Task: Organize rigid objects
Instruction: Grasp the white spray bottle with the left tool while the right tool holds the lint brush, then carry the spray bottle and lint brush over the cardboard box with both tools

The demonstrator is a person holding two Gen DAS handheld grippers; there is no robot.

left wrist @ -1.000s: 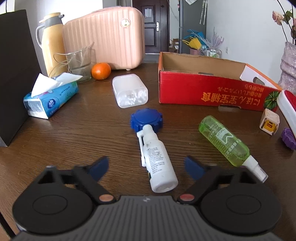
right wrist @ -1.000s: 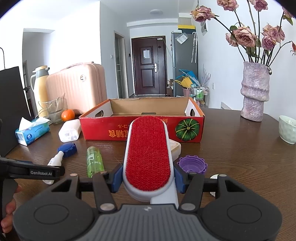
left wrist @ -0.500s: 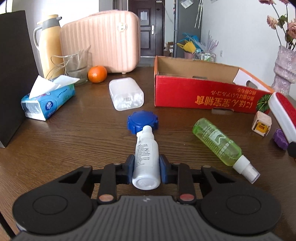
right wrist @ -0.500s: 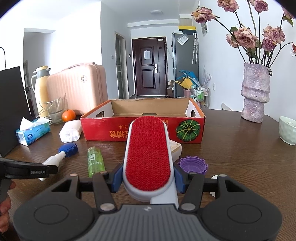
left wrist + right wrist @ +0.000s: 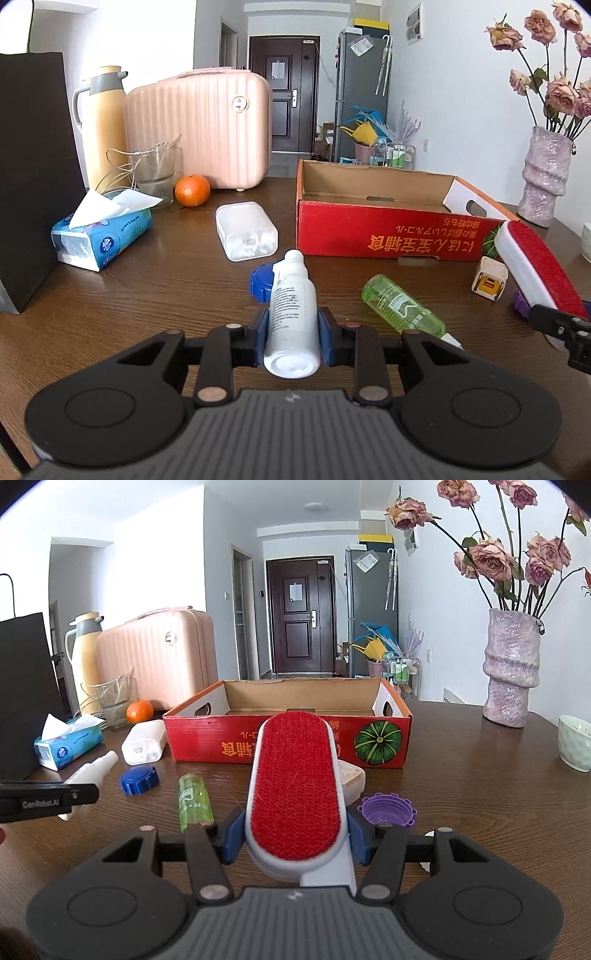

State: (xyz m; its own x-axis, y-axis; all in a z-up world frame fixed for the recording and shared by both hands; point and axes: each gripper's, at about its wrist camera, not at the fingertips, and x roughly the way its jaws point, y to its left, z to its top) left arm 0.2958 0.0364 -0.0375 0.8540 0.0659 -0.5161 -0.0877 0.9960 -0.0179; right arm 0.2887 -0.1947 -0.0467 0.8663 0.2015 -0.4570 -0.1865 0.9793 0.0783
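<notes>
My left gripper (image 5: pixel 291 338) is shut on a white spray bottle (image 5: pixel 293 317) and holds it tilted up above the table; the bottle also shows in the right wrist view (image 5: pixel 94 768). My right gripper (image 5: pixel 295 836) is shut on a red lint brush (image 5: pixel 295 786) with a white body, held above the table in front of the open red cardboard box (image 5: pixel 288 738). The brush also shows in the left wrist view (image 5: pixel 535 269). On the table lie a green spray bottle (image 5: pixel 402 310), a blue cap (image 5: pixel 260 282), a purple cap (image 5: pixel 388 810) and a white plastic case (image 5: pixel 245 230).
A small white and yellow block (image 5: pixel 489 282) lies by the box. A tissue pack (image 5: pixel 99 236), orange (image 5: pixel 192 190), glass cup (image 5: pixel 155 175), thermos (image 5: pixel 101 125), pink suitcase (image 5: pixel 199 129) and black bag (image 5: pixel 33 177) stand at the left. A flower vase (image 5: pixel 511 672) and cup (image 5: pixel 574 747) stand at the right.
My left gripper closed on the white spray bottle and lifted it off the table, tilting upward. The right gripper kept hold of the lint brush and rose slightly.
</notes>
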